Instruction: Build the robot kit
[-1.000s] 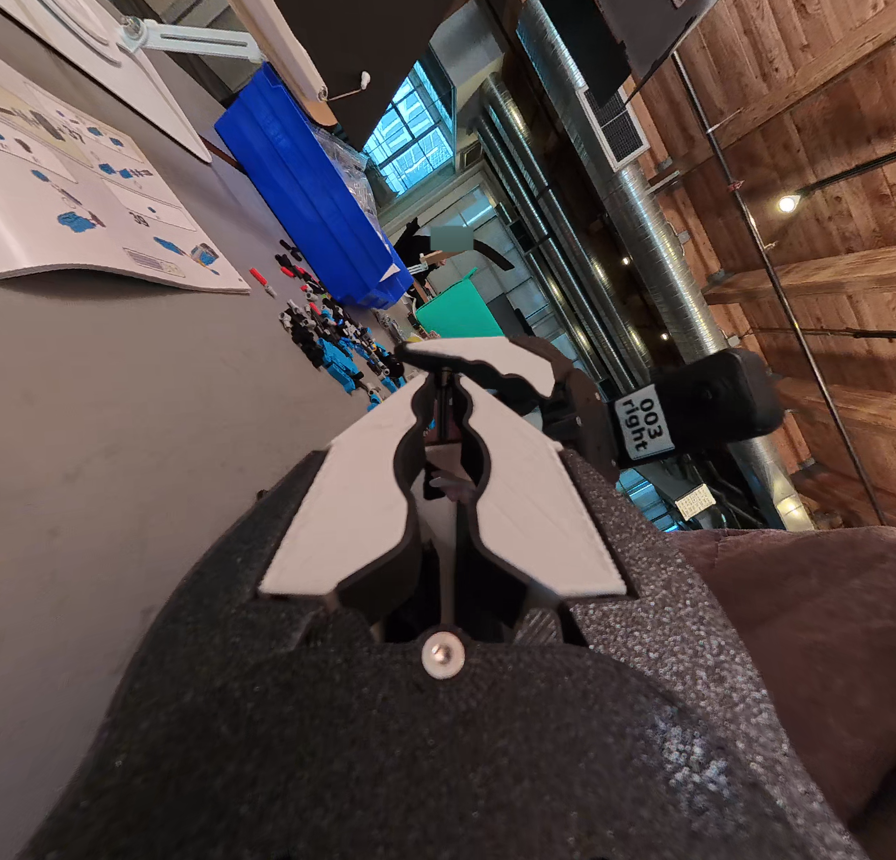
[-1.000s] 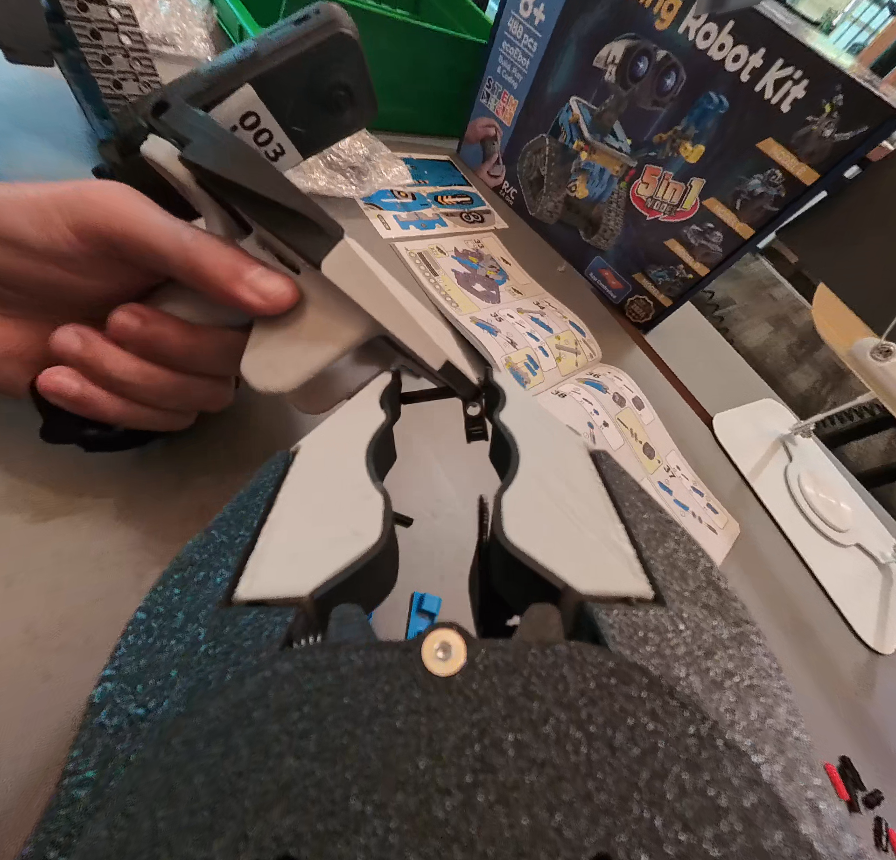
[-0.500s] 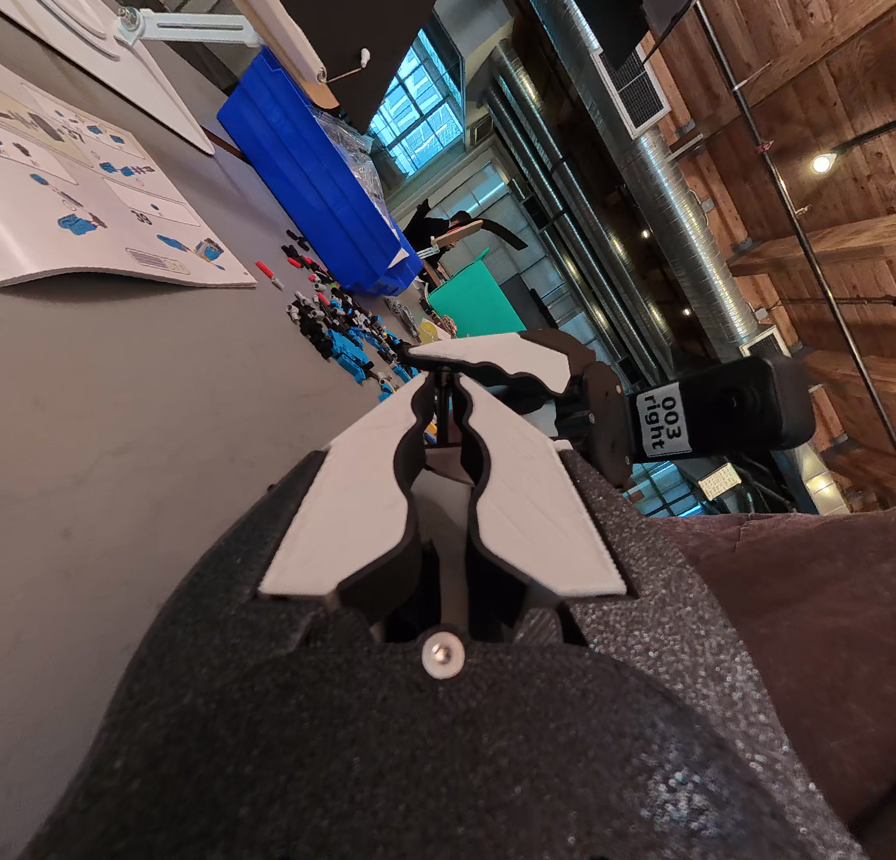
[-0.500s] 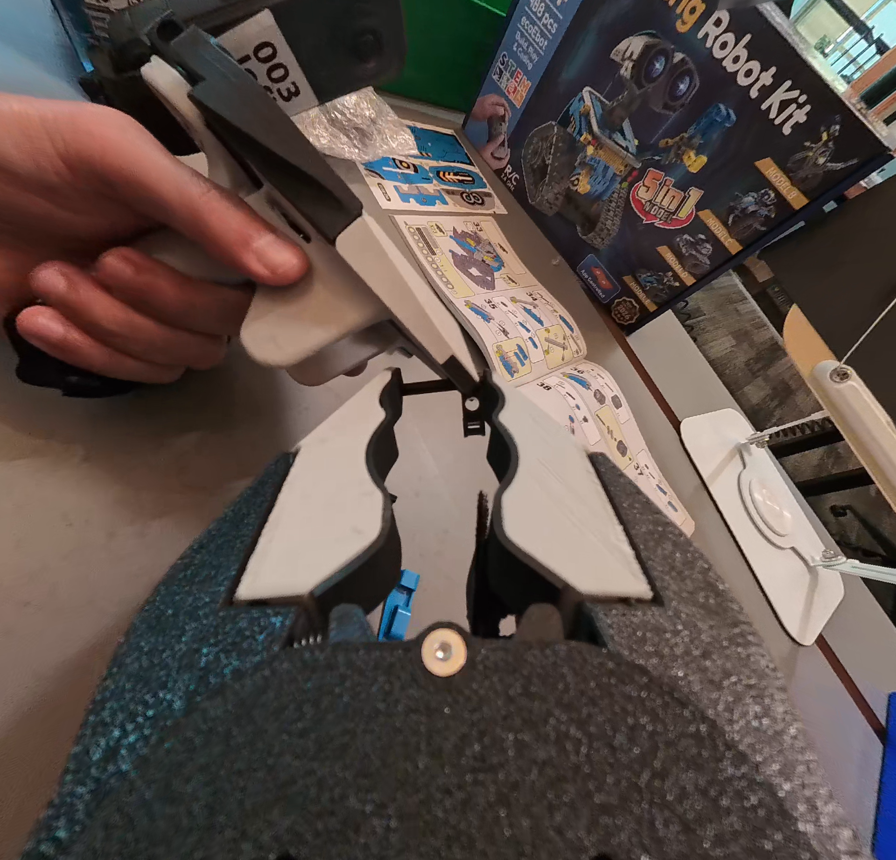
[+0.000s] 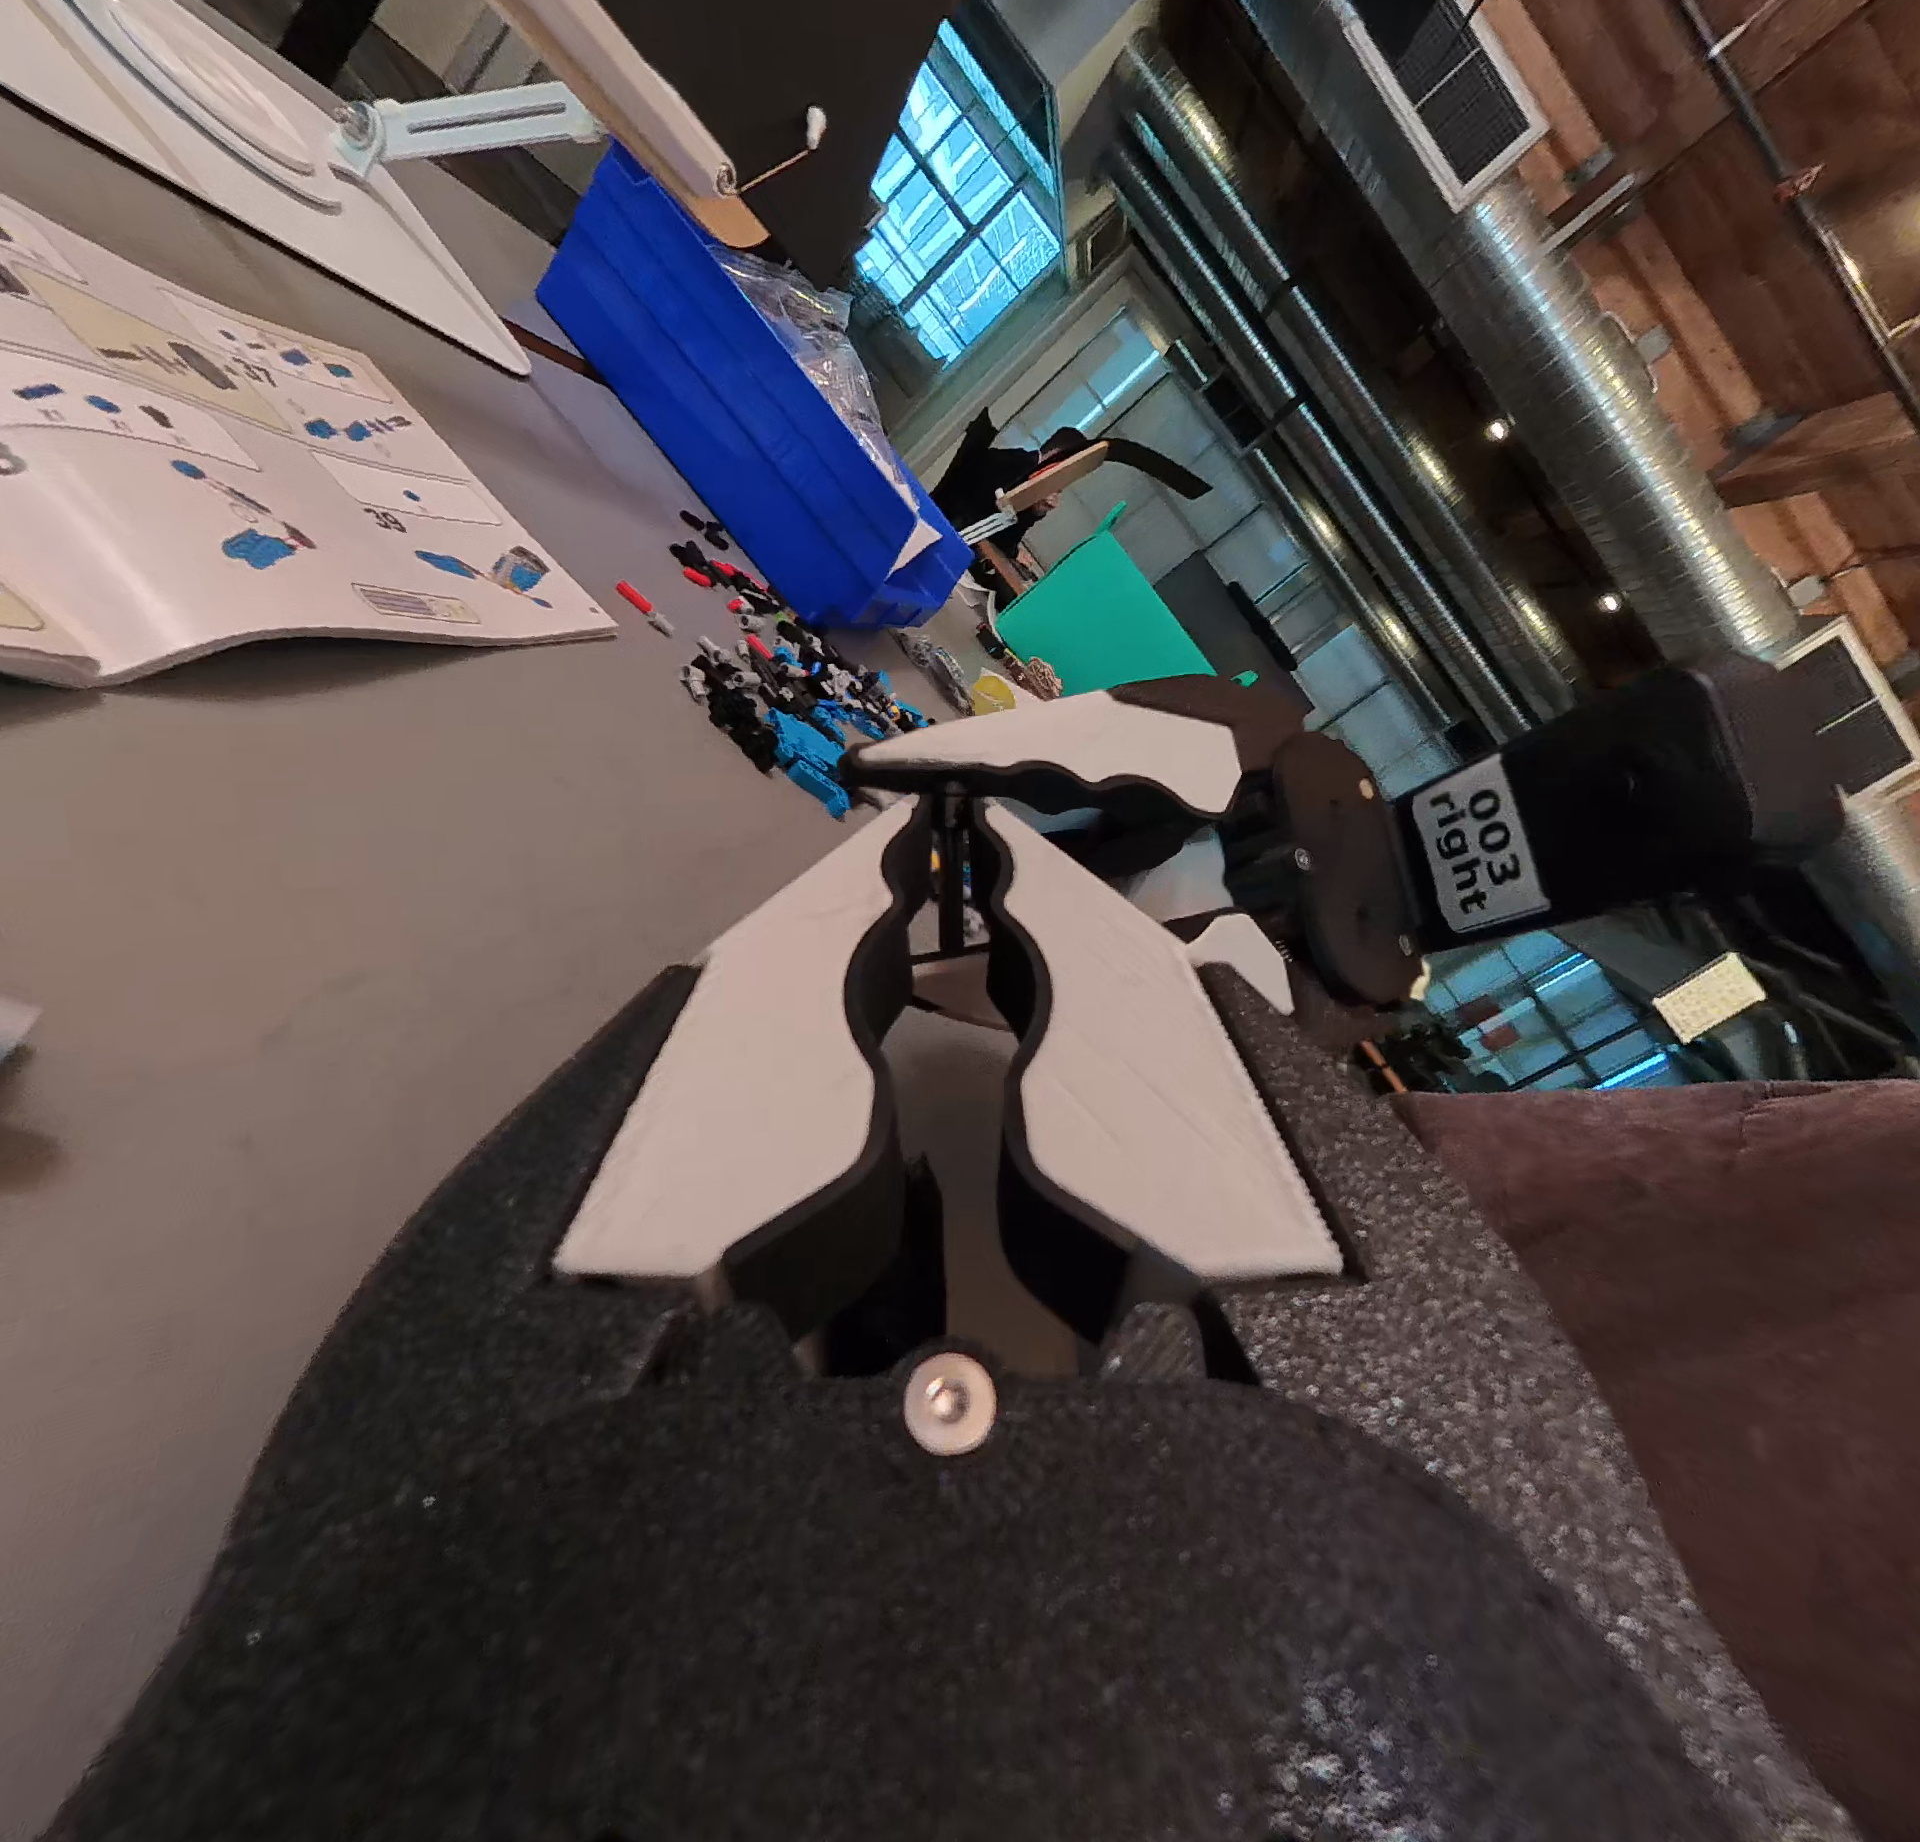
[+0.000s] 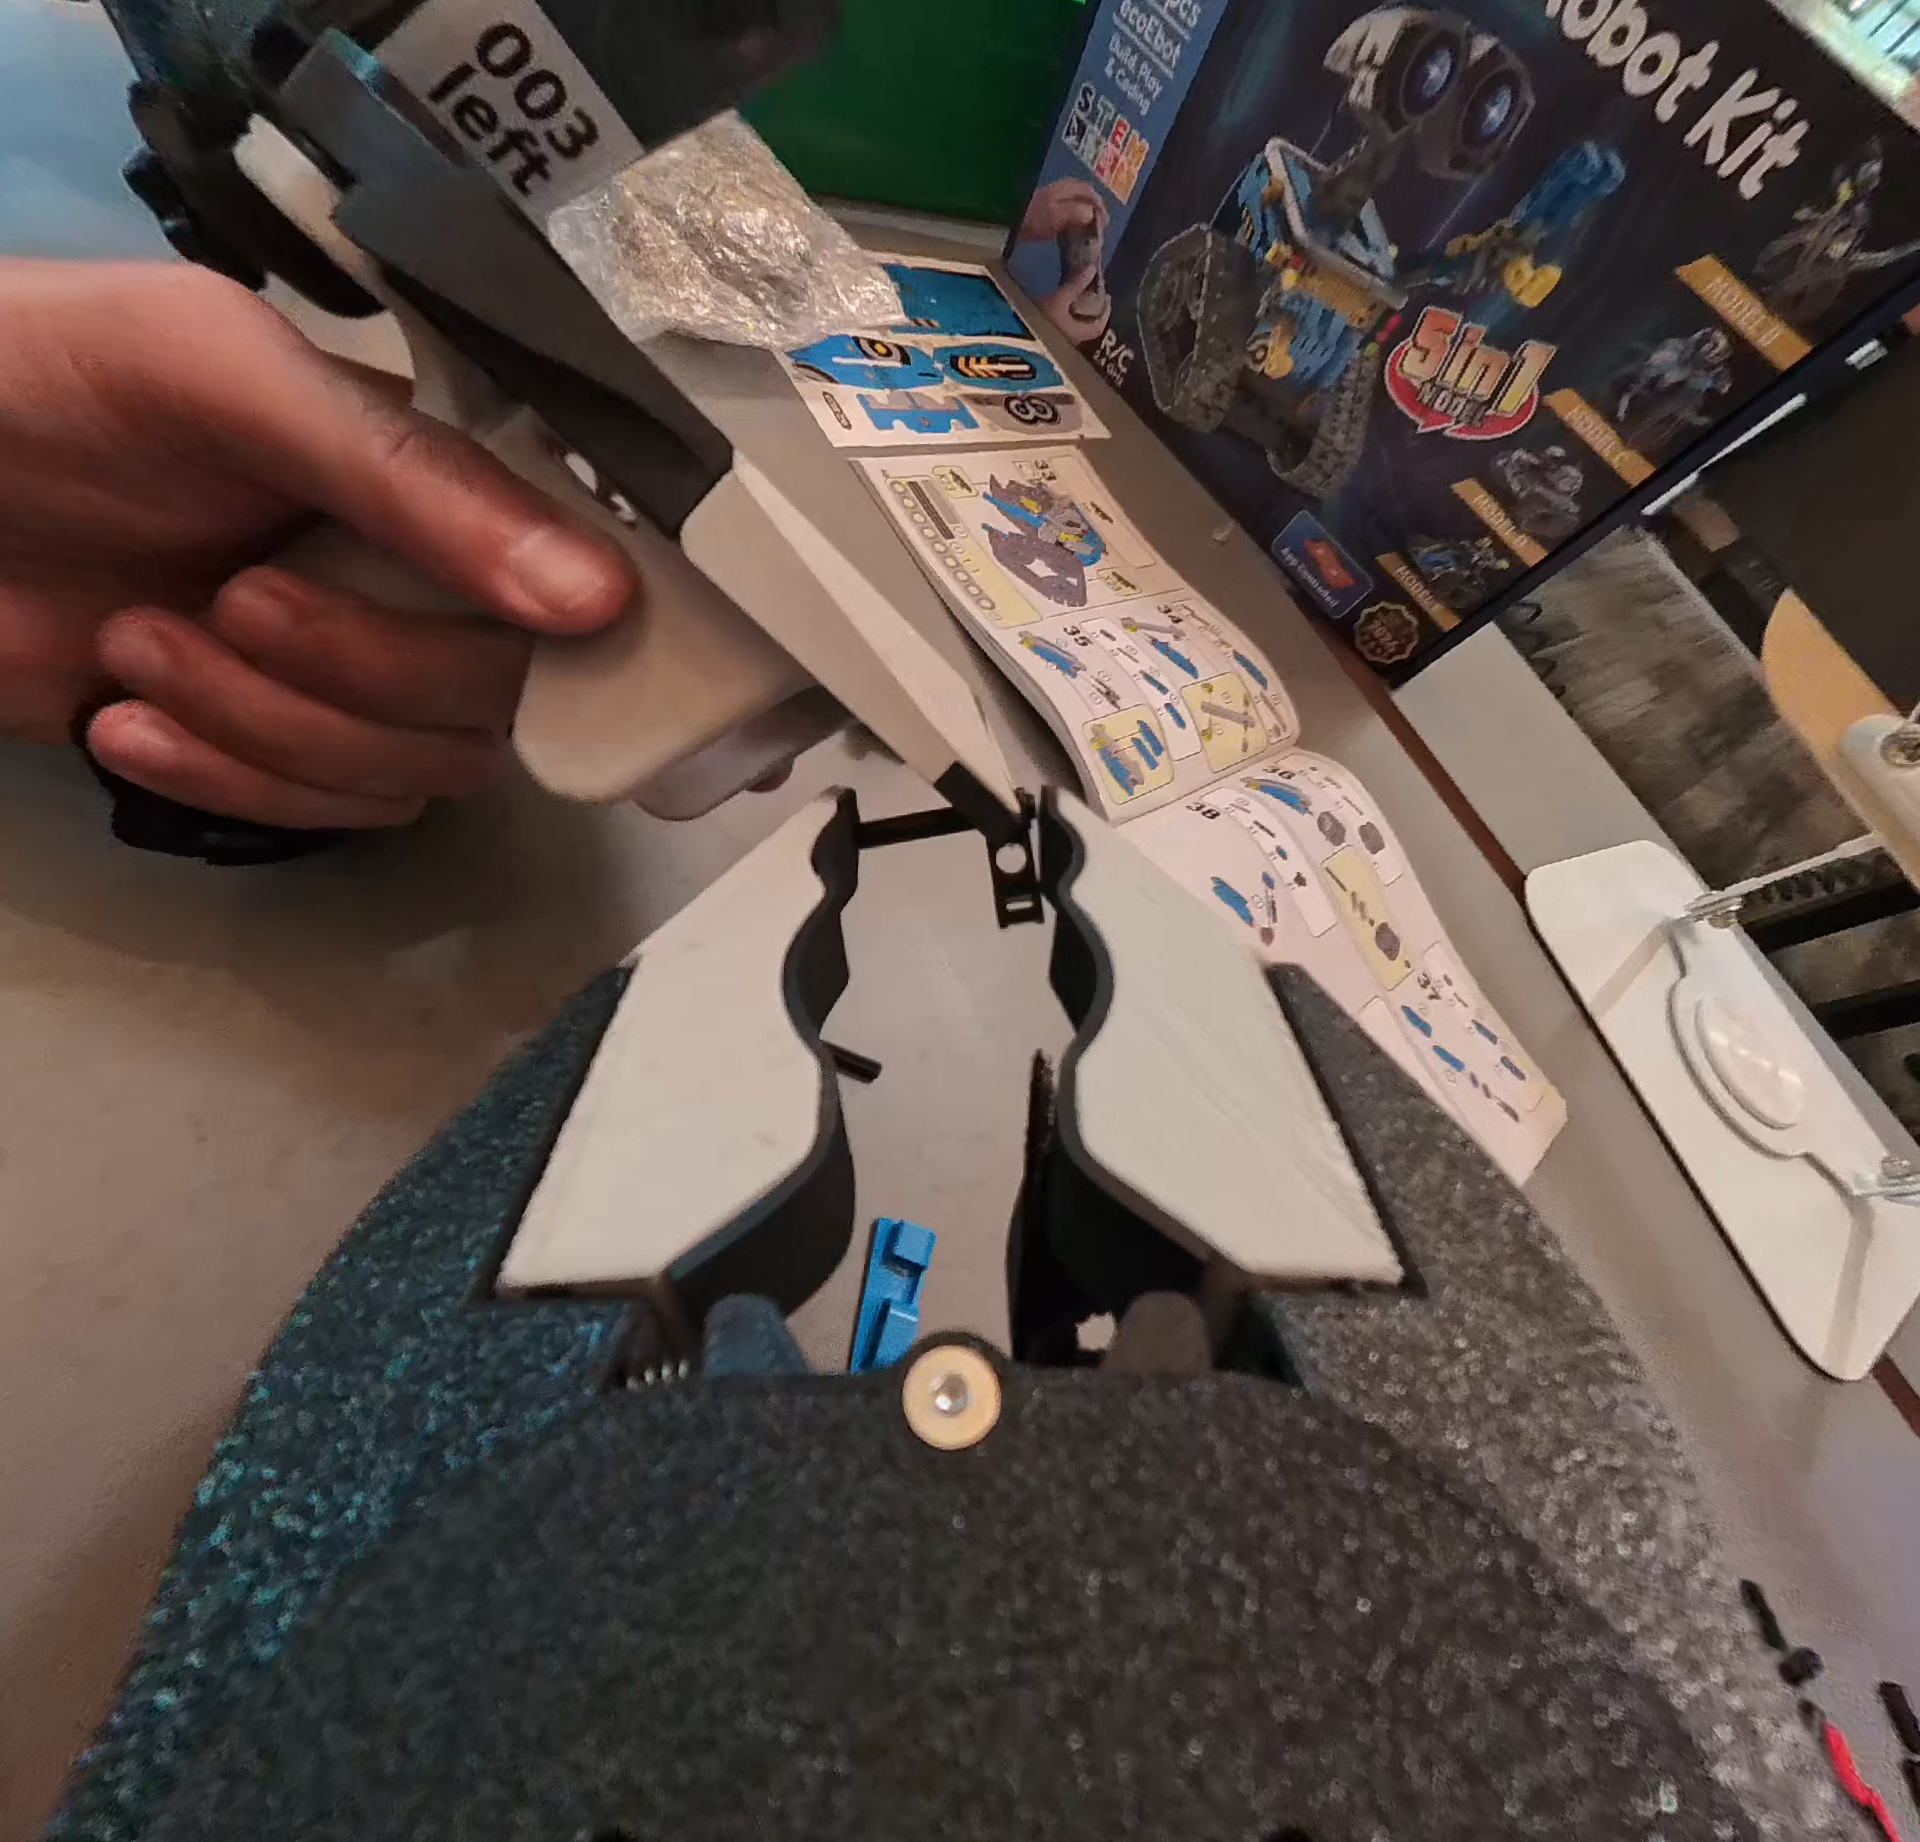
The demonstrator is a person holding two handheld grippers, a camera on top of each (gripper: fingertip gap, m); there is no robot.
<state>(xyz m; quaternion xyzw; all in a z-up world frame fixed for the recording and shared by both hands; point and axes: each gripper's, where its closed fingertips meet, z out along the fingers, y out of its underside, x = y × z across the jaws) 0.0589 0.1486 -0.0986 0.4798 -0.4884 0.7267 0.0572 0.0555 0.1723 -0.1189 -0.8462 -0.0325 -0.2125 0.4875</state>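
Observation:
My left gripper and right gripper meet tip to tip above the grey table. A thin black rod spans the right gripper's narrow gap, with a small black connector hanging at its right end. The left gripper, held by a hand, comes in from the upper left and pinches that connector. In the left wrist view the left fingertips are nearly closed on the thin black part, and the right gripper crosses just beyond them.
A blue brick and a black pin lie under the right gripper. An open instruction booklet, sticker sheet, plastic bag, kit box, green bin, white stand base, blue bin and loose parts surround them. My left and right fingertips are right by each other.
Both grippers stay joined on the black part. The left gripper and the hand have shifted slightly up and nearer in the right wrist view; the background has slid a little in both views.

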